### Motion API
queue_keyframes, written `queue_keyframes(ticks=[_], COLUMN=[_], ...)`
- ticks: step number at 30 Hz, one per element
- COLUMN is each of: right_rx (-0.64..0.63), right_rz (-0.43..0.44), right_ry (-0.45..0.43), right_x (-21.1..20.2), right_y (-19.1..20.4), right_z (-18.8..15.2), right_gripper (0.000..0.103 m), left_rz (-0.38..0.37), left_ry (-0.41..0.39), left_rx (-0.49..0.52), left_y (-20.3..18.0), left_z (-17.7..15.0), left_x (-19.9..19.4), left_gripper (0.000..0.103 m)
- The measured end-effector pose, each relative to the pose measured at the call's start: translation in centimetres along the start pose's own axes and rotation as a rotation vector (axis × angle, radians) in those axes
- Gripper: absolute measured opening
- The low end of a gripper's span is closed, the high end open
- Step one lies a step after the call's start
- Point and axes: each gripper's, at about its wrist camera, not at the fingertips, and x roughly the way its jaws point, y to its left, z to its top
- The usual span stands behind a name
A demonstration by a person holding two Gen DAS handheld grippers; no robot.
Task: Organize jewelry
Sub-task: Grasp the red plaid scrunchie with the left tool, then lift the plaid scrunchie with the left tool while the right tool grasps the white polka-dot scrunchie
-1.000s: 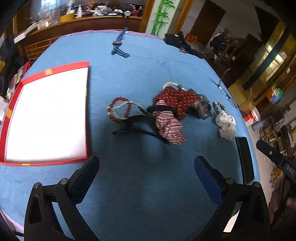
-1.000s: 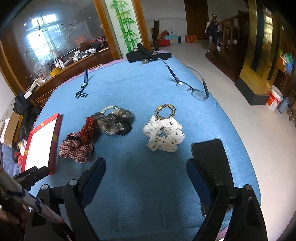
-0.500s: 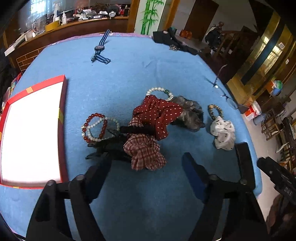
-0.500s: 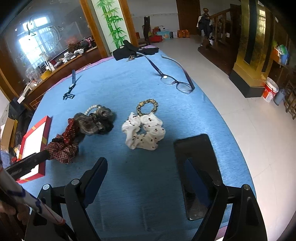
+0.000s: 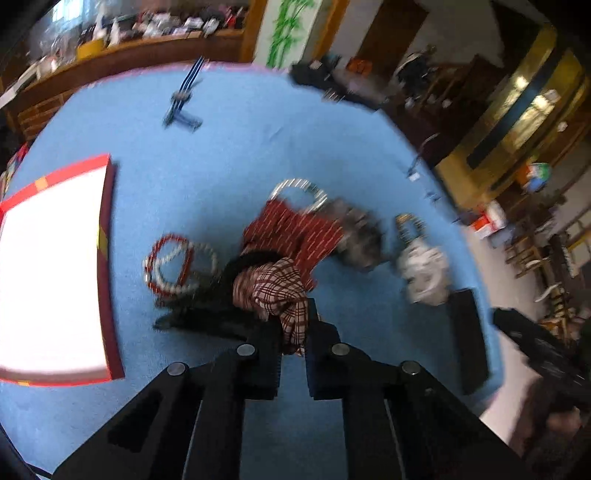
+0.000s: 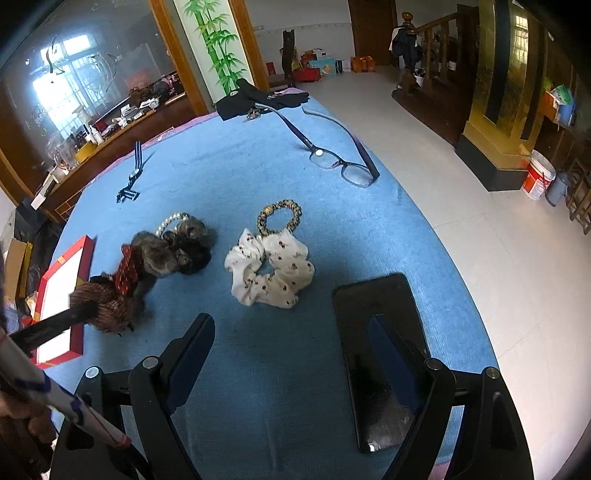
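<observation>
Now left claw (image 5: 293, 334) has snapped from wide to clamped on the plaid scrunchie (image 5: 282, 295) — grasp made, red tray (image 5: 105, 258) likely next; right claw (image 6: 291, 345) stays wide, empty.

White tiled floor (image 6: 480, 229), bamboo mural (image 6: 216, 48) — staircase (image 6: 428, 33)

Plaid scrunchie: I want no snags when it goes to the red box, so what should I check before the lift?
1. Left gripper shut on plaid scrunchie: ok.
2. Scrunchie free of the black hair clip touching it: cannot tell.
3. Clear of the red dotted scrunchie: not ok, they overlap.
4. Red box open with free space: ok.
5. Right gripper open, out of the way: ok.
</observation>
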Motion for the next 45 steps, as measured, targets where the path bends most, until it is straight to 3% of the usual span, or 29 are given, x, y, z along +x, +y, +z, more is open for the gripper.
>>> queue_keyframes(ticks=[4, 10, 12, 13, 15, 18, 22, 23, 27, 33, 37, 40, 45], right_rx=[-0.02, -0.061, -0.078, -0.075, -0.078, -0.101, -0.117, -0.118, -0.126, -0.12, -0.126, -0.137, -0.155], right_rz=[0.014, 0.023, -0.004, 0.007, 0.022, 0.017, 0.022, 0.027, 0.016, 0.014, 0.02, 0.017, 0.003], right_ry=[-0.01, 0.044, 0.06, 0.067, 0.081, 0.075, 0.098, 0.099, 0.095, 0.099, 0.103, 0.108, 0.121], right_x=[0.6, 3.7, 4.6, 4.9, 5.3, 5.5, 6.0, 6.0, 6.3, 6.9, 7.4, 8.0, 9.5], right_y=[0.6, 0.9, 1.1, 1.2, 1.4, 1.8, 2.1, 2.1, 2.0, 1.6, 1.9, 2.2, 2.5], right_z=[1.2, 2.4, 2.6, 2.8, 3.2, 3.3, 3.2, 3.2, 3.2, 3.7, 4.0, 4.1, 4.4], right_gripper=[0.089, 0.089, 0.089, 0.089, 0.089, 0.089, 0.089, 0.089, 0.089, 0.089, 0.089, 0.089, 0.089], left_rz=[-0.064, -0.045, 0.022, 0.038, 0.015, 0.082, 0.103, 0.11, 0.084, 0.071, 0.017, 0.036, 0.015], left_ry=[-0.08, -0.074, -0.018, 0.008, 0.057, 0.133, 0.269, 0.27, 0.195, 0.029, -0.102, -0.094, -0.079], left_rx=[0.03, 0.051, 0.113, 0.091, 0.081, 0.129, 0.062, 0.056, 0.019, 0.031, 0.12, 0.186, 0.136], left_y=[-0.6, -0.2, -0.4, 0.0, 0.4, 0.5, 3.3, 3.6, 4.9, 5.1, 3.0, 1.5, 2.4], left_z=[0.9, 0.4, -0.4, -0.7, -1.3, -2.4, -5.1, -5.6, -6.2, -3.7, -2.5, -2.4, -2.6], left_x=[-3.7, -4.0, -2.9, -2.4, -1.8, -0.6, 1.6, 1.5, -0.8, -5.5, -8.8, -8.3, -7.9], left_gripper=[0.009, 0.009, 0.009, 0.009, 0.009, 0.009, 0.009, 0.009, 0.009, 0.009, 0.009, 0.009, 0.009])
